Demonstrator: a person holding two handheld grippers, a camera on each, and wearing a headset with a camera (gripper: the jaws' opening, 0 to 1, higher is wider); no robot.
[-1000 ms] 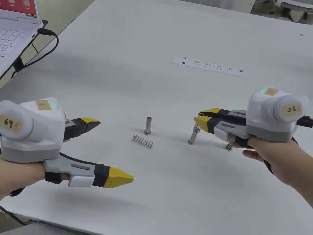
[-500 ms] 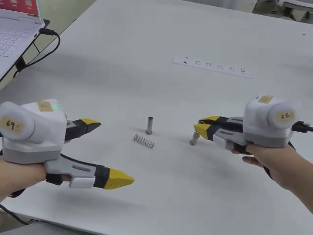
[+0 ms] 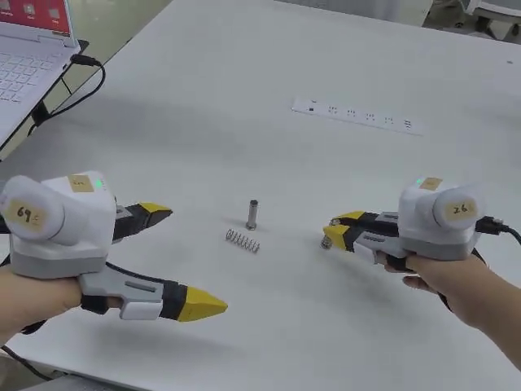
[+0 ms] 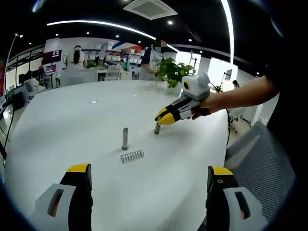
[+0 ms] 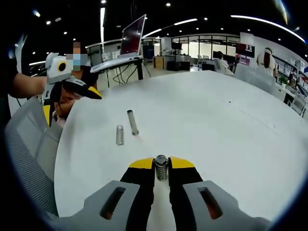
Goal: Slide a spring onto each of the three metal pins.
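The right hand-held gripper (image 3: 332, 232) has its jaws close together, holding a pin with a spring on it (image 5: 161, 168), down low on the white bench (image 3: 244, 98). The left hand-held gripper (image 3: 194, 259) is open wide with nothing in it, above the near left part of the bench. Between the two, a bare pin (image 3: 252, 214) stands up straight, and a loose spring (image 3: 242, 240) lies flat just beside it.
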